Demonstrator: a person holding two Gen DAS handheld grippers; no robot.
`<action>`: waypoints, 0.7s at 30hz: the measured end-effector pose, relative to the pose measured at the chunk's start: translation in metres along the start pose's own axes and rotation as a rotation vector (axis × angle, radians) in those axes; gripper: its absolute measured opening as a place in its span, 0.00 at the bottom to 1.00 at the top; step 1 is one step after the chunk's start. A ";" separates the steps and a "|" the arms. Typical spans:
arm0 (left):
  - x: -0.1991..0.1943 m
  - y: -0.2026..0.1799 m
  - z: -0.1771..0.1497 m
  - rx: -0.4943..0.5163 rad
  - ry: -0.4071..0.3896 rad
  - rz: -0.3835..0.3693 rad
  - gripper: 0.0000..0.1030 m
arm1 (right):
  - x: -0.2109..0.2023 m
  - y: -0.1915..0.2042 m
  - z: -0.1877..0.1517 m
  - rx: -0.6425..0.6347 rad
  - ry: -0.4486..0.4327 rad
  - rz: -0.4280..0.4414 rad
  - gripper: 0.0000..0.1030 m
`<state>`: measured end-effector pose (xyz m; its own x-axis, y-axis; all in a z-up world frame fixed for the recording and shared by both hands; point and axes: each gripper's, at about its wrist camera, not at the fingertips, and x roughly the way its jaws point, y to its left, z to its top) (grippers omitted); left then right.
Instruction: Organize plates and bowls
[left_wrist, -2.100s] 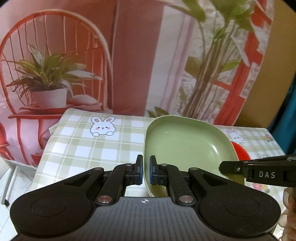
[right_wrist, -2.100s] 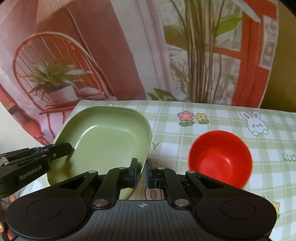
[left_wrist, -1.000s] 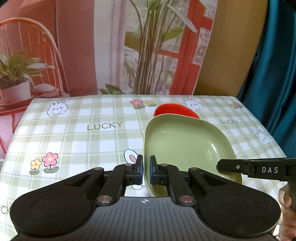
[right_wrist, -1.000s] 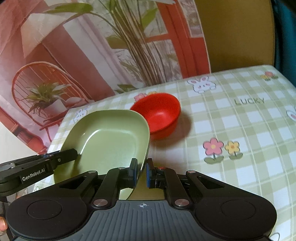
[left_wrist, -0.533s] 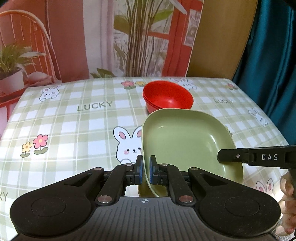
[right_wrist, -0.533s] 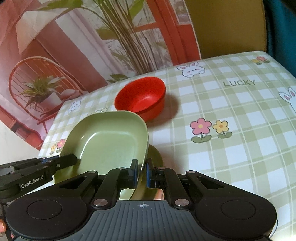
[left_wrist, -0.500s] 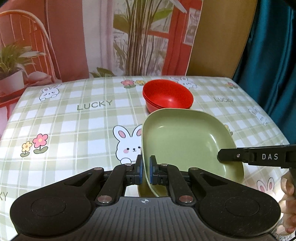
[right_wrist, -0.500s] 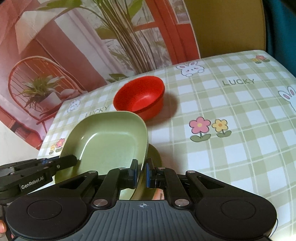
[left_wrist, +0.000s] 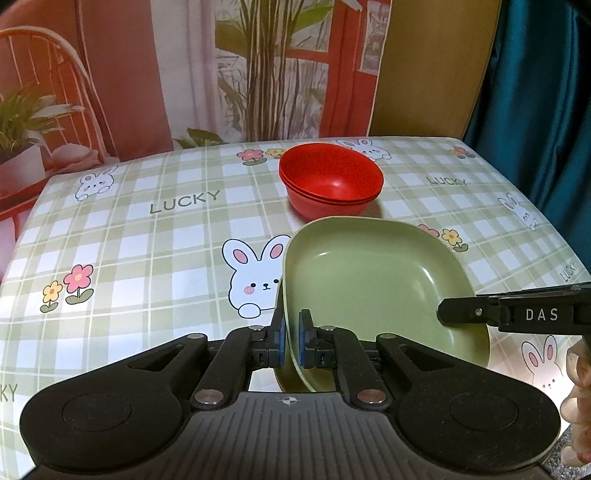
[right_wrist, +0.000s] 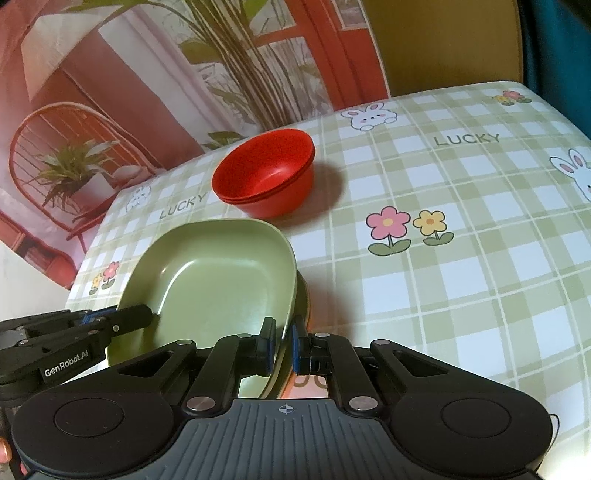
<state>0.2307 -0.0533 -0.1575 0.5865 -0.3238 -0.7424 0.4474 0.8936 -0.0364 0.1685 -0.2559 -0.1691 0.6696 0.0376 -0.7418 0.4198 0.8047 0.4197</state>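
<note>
L (left_wrist: 288, 343) & R (right_wrist: 280, 347) grippers, both clamped on green plate (left_wrist: 369, 280) rim, hold it over 2nd plate (right_wrist: 303, 295) by red bowls (left_wrist: 330, 181); next: lower, align, release.

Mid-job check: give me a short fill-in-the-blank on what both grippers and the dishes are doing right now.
1. Both grippers, the left gripper and the right gripper, are shut on the rim of the ____ plate.
2. The red bowls are ____ inside one another.
3. The bowls stand on the checked tablecloth printed with the word ____.
4. Directly under the held plate lies another ____.

Missing words: green; stacked; LUCKY; plate
</note>
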 end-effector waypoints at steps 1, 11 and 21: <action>0.001 0.000 0.000 -0.002 0.002 0.000 0.07 | 0.000 0.000 -0.001 0.000 0.002 0.001 0.08; 0.005 0.001 -0.002 -0.009 0.011 -0.005 0.08 | 0.000 0.002 -0.002 -0.018 0.002 -0.007 0.08; 0.006 0.003 -0.004 -0.009 0.012 0.000 0.09 | 0.001 0.007 -0.002 -0.052 0.003 -0.016 0.09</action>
<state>0.2328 -0.0518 -0.1649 0.5780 -0.3202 -0.7505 0.4412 0.8964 -0.0427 0.1712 -0.2491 -0.1677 0.6614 0.0262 -0.7495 0.3978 0.8350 0.3802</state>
